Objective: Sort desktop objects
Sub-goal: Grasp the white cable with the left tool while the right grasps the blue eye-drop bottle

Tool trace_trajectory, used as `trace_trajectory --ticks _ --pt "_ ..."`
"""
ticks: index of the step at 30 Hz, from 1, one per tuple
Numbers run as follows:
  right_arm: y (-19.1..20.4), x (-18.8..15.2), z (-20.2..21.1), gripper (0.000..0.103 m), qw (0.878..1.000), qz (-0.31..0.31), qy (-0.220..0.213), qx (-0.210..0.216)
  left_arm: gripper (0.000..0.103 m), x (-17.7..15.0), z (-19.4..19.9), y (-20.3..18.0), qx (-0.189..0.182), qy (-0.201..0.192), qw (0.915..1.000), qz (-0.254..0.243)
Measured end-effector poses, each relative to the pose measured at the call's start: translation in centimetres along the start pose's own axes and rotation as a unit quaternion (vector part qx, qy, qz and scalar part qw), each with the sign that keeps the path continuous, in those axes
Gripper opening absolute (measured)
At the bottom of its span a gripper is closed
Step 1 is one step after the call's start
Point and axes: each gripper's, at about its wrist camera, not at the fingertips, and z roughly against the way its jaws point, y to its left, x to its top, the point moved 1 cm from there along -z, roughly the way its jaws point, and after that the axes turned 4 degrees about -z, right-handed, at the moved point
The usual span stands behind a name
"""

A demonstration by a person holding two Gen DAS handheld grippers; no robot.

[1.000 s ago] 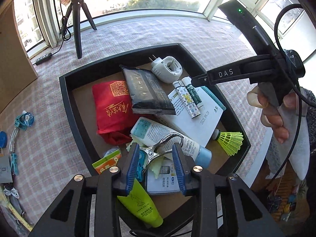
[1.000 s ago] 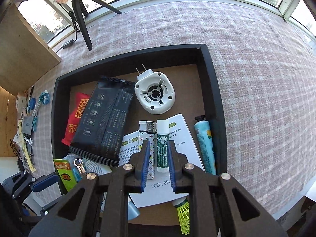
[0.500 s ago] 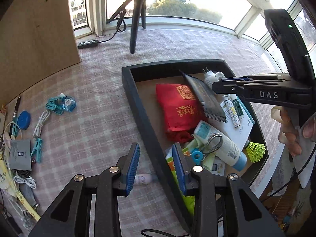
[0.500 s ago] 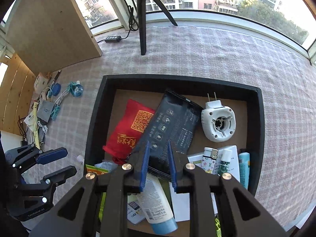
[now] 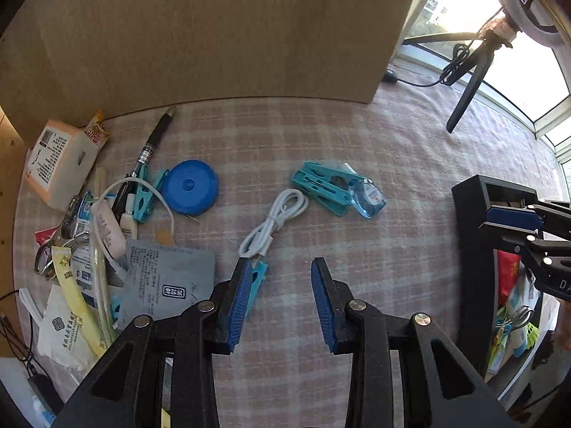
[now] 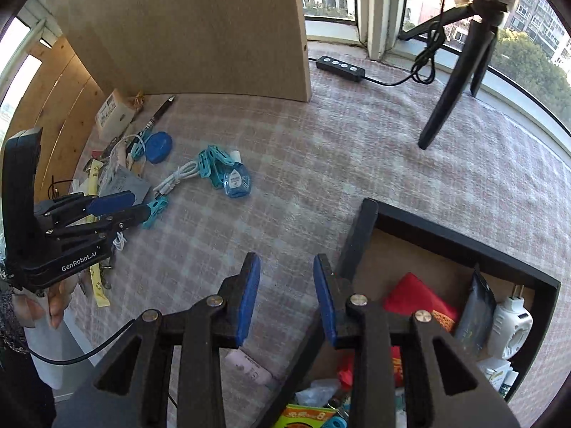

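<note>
Both tongs, left (image 5: 282, 274) and right (image 6: 287, 271), wide open, empty, above checked cloth (image 5: 374, 185)

two grippers show: the left gripper (image 5: 282, 278) and the right gripper (image 6: 287, 285), each with two blue-padded fingers set apart. one black tray (image 6: 367, 221) sits at the lower right of the right wrist view. one coiled white cable (image 5: 274, 221) lies mid-frame in the left wrist view. one round blue tape measure (image 5: 192, 187) is left of centre. one black pen (image 5: 150, 146) is at the upper left. one pale carton (image 5: 57, 160) sits at the far left. one grey sachet (image 5: 167, 281) lies lower left. one tripod (image 6: 453, 82) stands upper right. one white plug-in device (image 6: 510, 324) sits in the tray, lower right. teal clips number at least three; the pile hides any others.
</note>
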Motion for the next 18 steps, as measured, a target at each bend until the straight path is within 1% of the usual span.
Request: trace_trajectory --ticks 4,8,11,18 --pt "2.3 2.2 -3.7 0.031 1.0 0.017 0.019 -0.006 0.033 0.7 -1.9 1.3 -0.008 0.017 0.9998 0.006" --pt "3.6 4.0 -6.5 0.031 0.999 0.022 0.028 -0.013 0.033 1.0 -3.2 1.6 -0.016 0.025 0.9995 0.003" --pt "4.0 4.8 -7.8 0.032 0.999 0.025 0.033 -0.02 0.033 1.2 -4.0 1.7 -0.016 0.031 0.9994 -0.001" --pt "4.6 5.8 -9.7 0.032 0.998 0.03 0.043 -0.019 0.033 1.3 -5.5 1.8 -0.02 0.036 0.9992 0.004"
